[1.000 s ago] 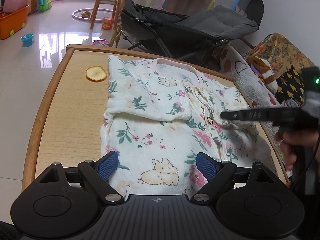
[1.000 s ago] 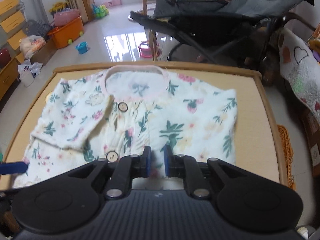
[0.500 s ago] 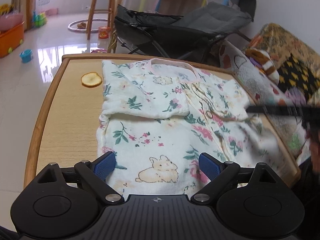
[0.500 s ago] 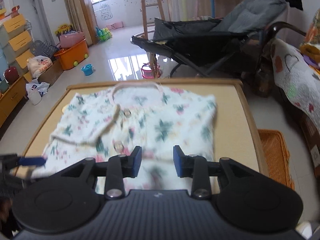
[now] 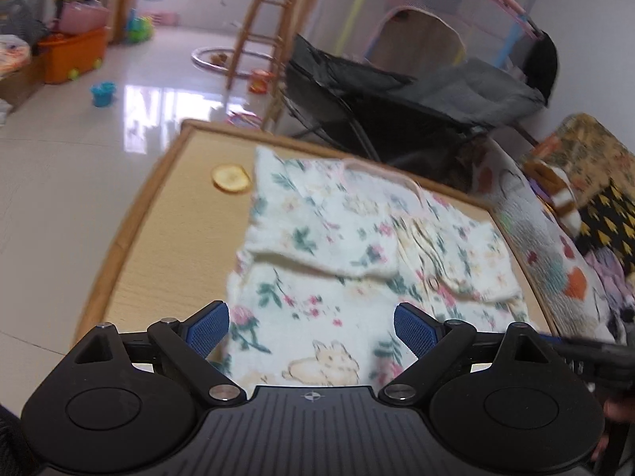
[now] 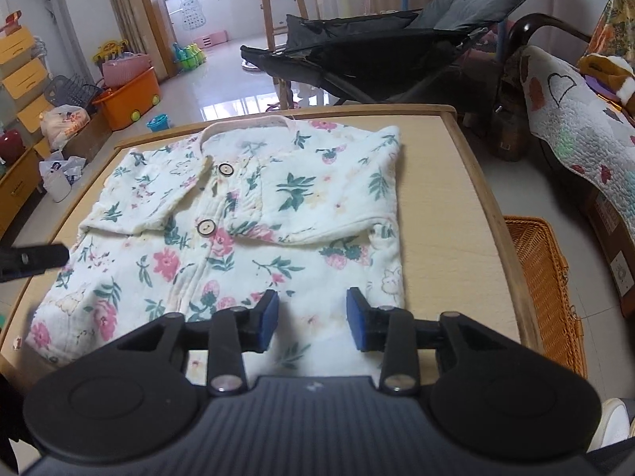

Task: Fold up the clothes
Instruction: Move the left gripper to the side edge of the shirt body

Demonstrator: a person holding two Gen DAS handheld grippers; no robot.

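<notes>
A white floral baby garment lies flat on the wooden table, pink collar at the far side. Both sleeves are folded in across the chest. My right gripper hovers over the near hem; its jaws are opening and nothing is between the blue pads. In the left wrist view the garment is blurred, and my left gripper stands wide open above the near hem with a rabbit print between the pads, not gripped. The left gripper's tip shows at the left edge of the right wrist view.
A round yellow slice lies on the bare table top left of the garment. A dark stroller stands behind the table. On the right are a wicker basket and a quilt-draped seat. Toys and an orange bin sit on the floor.
My right gripper went from shut over the middle of the garment to open, and drew back to the near hem. The right sleeve now lies folded across the chest. The left view has tilted.
</notes>
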